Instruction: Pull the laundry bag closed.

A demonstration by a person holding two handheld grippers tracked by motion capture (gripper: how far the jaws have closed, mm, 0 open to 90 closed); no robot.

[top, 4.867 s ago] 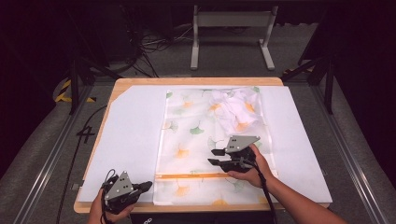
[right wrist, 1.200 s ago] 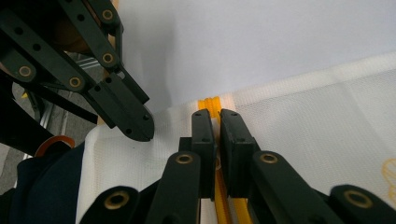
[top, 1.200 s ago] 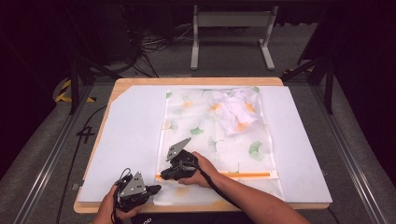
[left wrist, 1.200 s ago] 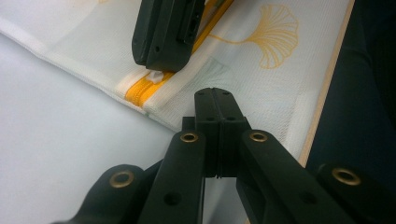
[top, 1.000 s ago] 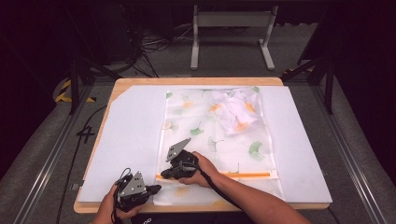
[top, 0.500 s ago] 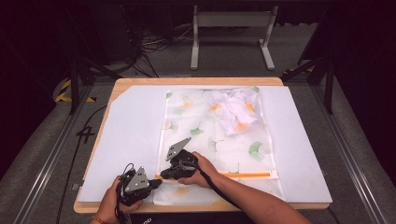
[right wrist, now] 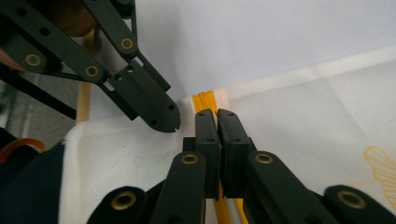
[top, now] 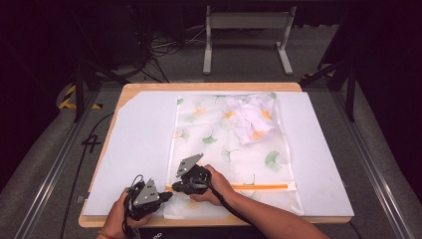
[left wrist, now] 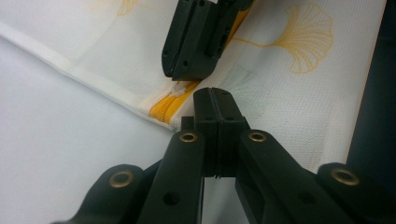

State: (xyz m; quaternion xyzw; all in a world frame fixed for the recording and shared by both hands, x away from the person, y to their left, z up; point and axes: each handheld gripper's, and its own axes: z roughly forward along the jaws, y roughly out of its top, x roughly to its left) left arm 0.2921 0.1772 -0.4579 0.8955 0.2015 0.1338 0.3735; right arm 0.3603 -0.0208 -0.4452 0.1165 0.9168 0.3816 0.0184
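High view fixed above person's side, looking forward and down on table [top: 144, 89], both gripper views close-up along own jaws, sharing yellow zipper [left wrist: 173, 102] end.

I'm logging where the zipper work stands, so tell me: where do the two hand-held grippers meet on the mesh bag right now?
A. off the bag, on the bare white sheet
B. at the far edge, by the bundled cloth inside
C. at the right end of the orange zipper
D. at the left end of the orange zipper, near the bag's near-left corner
D: the left hand-held gripper and right hand-held gripper sit tip to tip at the left end of the orange zipper, on the mesh bag.
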